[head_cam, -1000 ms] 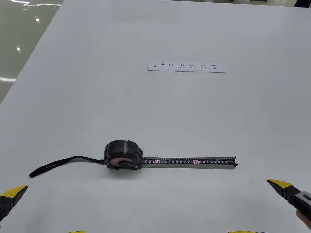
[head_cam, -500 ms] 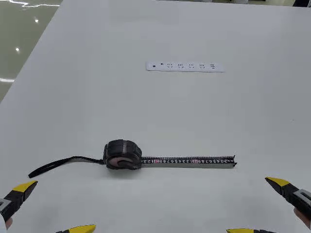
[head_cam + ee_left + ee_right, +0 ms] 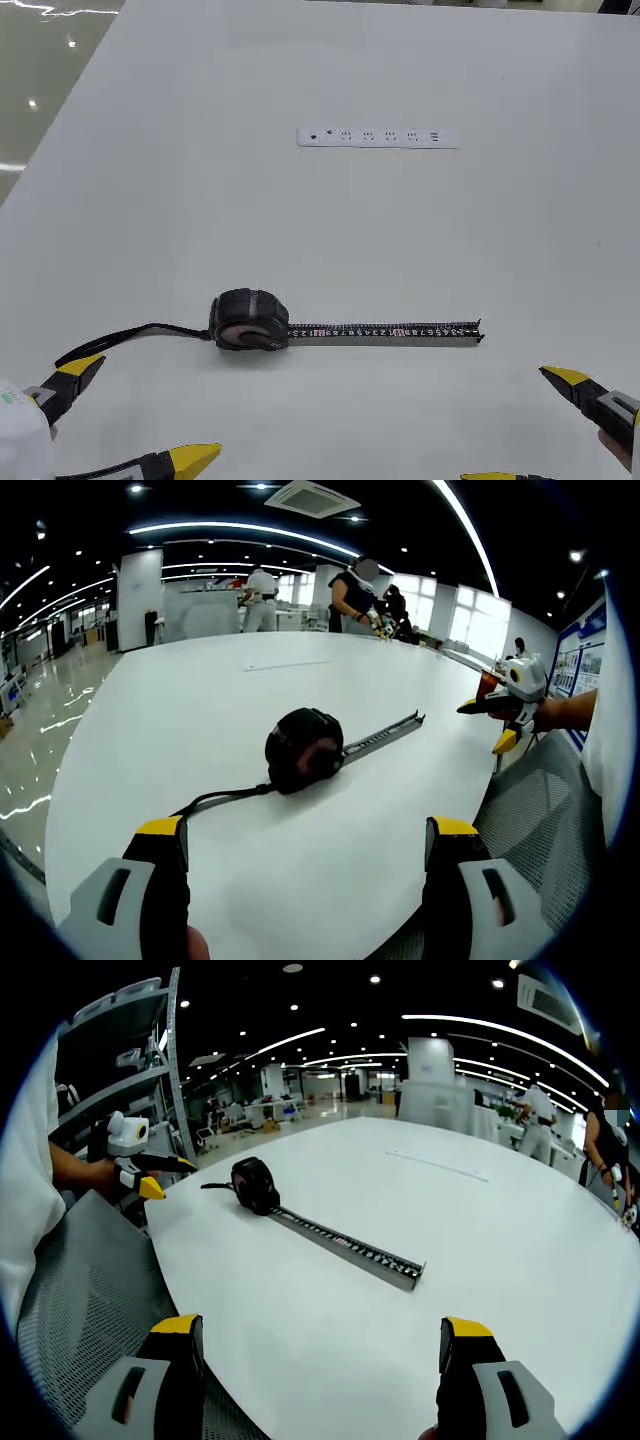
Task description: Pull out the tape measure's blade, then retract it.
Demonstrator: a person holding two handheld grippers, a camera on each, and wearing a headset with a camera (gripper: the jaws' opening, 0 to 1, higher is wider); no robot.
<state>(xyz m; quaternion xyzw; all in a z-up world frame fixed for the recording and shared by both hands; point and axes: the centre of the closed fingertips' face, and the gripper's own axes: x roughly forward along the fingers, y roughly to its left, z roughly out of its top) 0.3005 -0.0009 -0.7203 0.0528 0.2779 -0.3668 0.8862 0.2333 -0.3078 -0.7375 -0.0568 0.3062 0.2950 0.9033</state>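
change: left gripper [image 3: 145, 410] has moved up toward the black round tape measure case [image 3: 248, 320], which sits ahead of its wide, empty jaws | right gripper [image 3: 525, 427] jaws wide, empty, short of the tip of the marked steel blade [image 3: 385, 331] | blade unmoved, still out on the white desk [image 3: 300, 230] | likely next: retract

The tape measure [image 3: 249, 321] lies on the table [image 3: 300, 220], blade [image 3: 390, 332] extended rightward.
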